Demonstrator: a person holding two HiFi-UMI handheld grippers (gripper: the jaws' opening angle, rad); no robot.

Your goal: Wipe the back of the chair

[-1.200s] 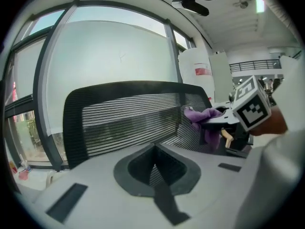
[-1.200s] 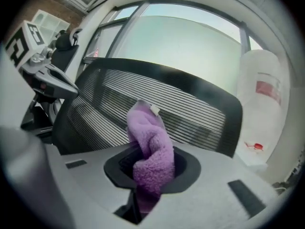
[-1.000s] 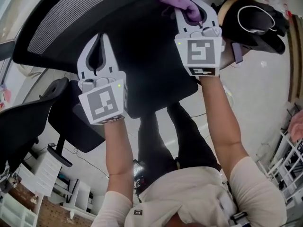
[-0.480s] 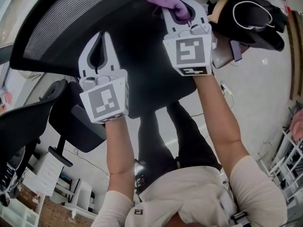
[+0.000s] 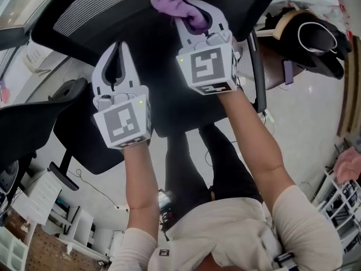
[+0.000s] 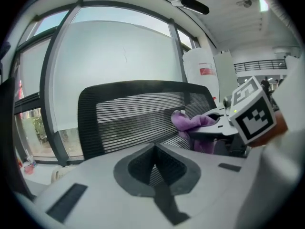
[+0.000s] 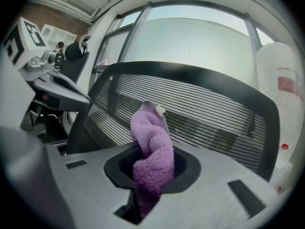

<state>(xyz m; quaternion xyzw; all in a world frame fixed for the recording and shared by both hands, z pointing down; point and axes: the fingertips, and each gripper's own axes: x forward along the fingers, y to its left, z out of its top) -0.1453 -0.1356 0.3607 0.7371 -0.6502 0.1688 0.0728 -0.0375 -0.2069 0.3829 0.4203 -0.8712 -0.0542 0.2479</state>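
Windows (image 6: 114, 46) fill the wall beyond; pale floor (image 5: 304, 112) lies below us. We see the chair back (image 5: 101, 10), black ribbed mesh in a curved frame. Our right tongs (image 5: 189, 7) pinch a fuzzy purple cloth (image 5: 169, 1) at it; our left tongs (image 5: 119, 45) are closed, empty.

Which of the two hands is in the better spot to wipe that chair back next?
The right. The right gripper is clamped on the purple cloth close to the mesh chair back; the left gripper is shut with nothing in it.
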